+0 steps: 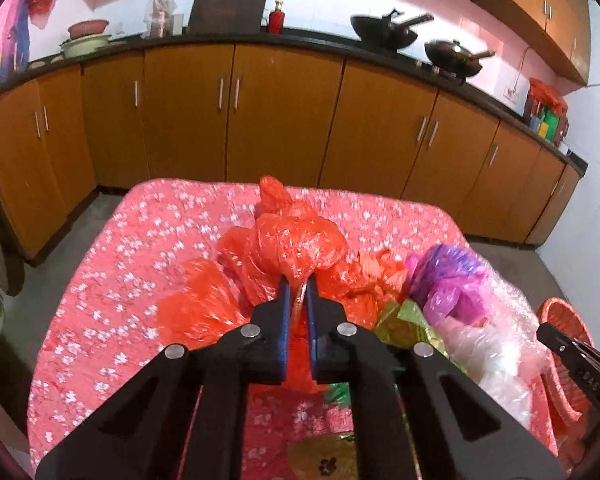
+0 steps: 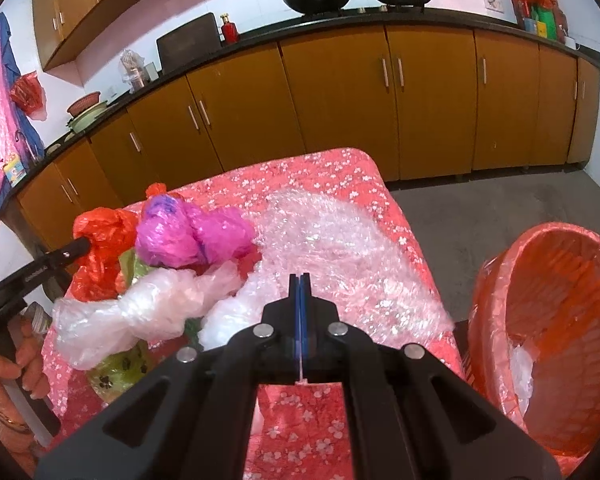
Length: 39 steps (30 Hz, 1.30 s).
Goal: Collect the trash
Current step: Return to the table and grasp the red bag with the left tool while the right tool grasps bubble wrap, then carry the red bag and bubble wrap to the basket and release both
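Observation:
My left gripper point(image 1: 298, 285) is shut on a neck of the crumpled red plastic bag point(image 1: 296, 240), which lies mid-table. From the right wrist view the left gripper point(image 2: 78, 246) bites the red bag point(image 2: 104, 228) at the far left. Beside it lie a magenta-purple bag point(image 2: 188, 236), a clear bag point(image 2: 140, 312), a green-gold wrapper point(image 2: 116, 372) and a bubble wrap sheet point(image 2: 340, 240). My right gripper point(image 2: 300, 280) is shut over the bubble wrap's near edge, with only a thin pale sliver between its pads. The orange basket point(image 2: 496, 264) stands right of the table, clear plastic inside.
The table wears a pink flowered cloth point(image 1: 120, 280). Wooden cabinets point(image 1: 284, 112) line the wall beyond a strip of grey floor point(image 2: 480, 208), with woks point(image 1: 384, 32) on the counter. A person's hand point(image 2: 24, 360) holds the left gripper's handle.

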Available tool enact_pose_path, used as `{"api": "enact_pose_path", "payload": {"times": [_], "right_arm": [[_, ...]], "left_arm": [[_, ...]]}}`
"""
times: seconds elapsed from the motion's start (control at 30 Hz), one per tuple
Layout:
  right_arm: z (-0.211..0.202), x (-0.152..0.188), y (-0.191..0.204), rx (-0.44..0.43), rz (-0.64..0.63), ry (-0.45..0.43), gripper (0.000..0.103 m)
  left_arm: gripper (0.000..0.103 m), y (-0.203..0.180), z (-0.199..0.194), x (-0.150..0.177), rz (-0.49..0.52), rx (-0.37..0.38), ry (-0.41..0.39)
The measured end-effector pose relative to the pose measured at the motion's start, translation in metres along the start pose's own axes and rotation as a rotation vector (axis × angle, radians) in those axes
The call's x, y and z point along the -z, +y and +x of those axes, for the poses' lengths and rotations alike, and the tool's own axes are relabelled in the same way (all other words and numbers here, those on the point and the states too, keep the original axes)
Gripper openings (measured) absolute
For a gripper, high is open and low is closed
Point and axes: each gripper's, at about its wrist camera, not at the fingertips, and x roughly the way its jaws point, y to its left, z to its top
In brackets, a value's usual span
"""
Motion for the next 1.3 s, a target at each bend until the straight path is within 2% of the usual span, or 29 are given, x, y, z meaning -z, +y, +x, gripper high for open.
{"api": "enact_pose_path", "payload": {"times": [0.33,0.8,1.3], "right_arm": [[-0.029,-0.013,-0.004,-0.016,0.013,-0.065,0.002],[-0.065,-0.025,0.007,-0.070,-0.001,-0.128,0.002],[-0.097,-0.028,-0.010,-0.021,0.007,-0.184,0.002]], "left_arm": [[0.007,0.011,-0.044,-0.017,0.011,0.005,-0.108],[0.007,0.002,-0.065,-0.017,0.016,0.026,-0.131],[0.007,-0.045,-0.075,-0.016,0.086,0.103,-0.129]]}}
